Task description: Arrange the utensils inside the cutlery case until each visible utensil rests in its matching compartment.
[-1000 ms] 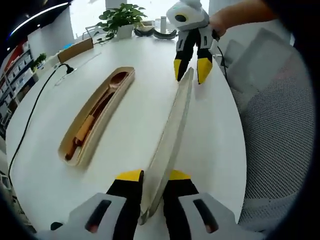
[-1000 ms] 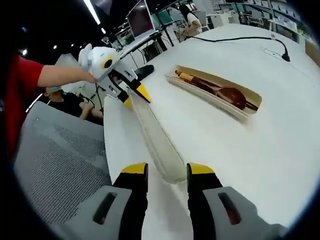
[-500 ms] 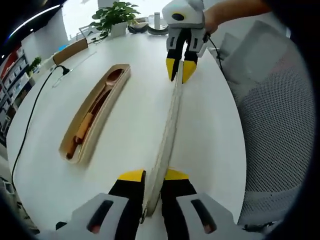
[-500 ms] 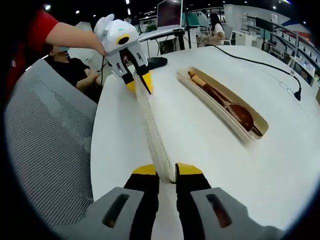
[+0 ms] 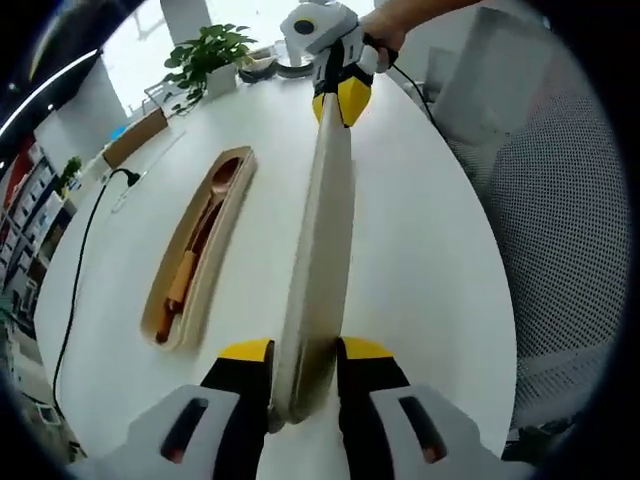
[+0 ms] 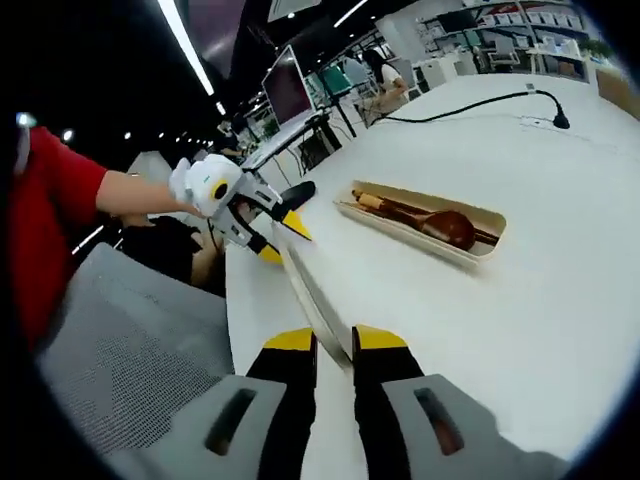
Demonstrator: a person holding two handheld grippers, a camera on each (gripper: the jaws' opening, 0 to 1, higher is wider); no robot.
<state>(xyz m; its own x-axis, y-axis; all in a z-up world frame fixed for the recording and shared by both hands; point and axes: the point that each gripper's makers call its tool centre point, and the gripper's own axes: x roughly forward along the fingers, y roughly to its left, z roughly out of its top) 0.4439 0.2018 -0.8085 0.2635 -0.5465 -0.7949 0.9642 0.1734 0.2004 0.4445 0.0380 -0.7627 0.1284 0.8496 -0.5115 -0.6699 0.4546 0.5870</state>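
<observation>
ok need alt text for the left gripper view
A long pale case lid is held above a white table, the left gripper clamping its near end and the right gripper its far end. Beside it lies the open cutlery case with a wooden spoon inside.

Lying open: bare worktop [image 5: 420, 250] between lid [image 5: 318, 250] and edge. Blocking beyond the lid: case [image 5: 197, 260]. Crowding the worktop edge: mesh chair [image 5: 560, 230].
</observation>
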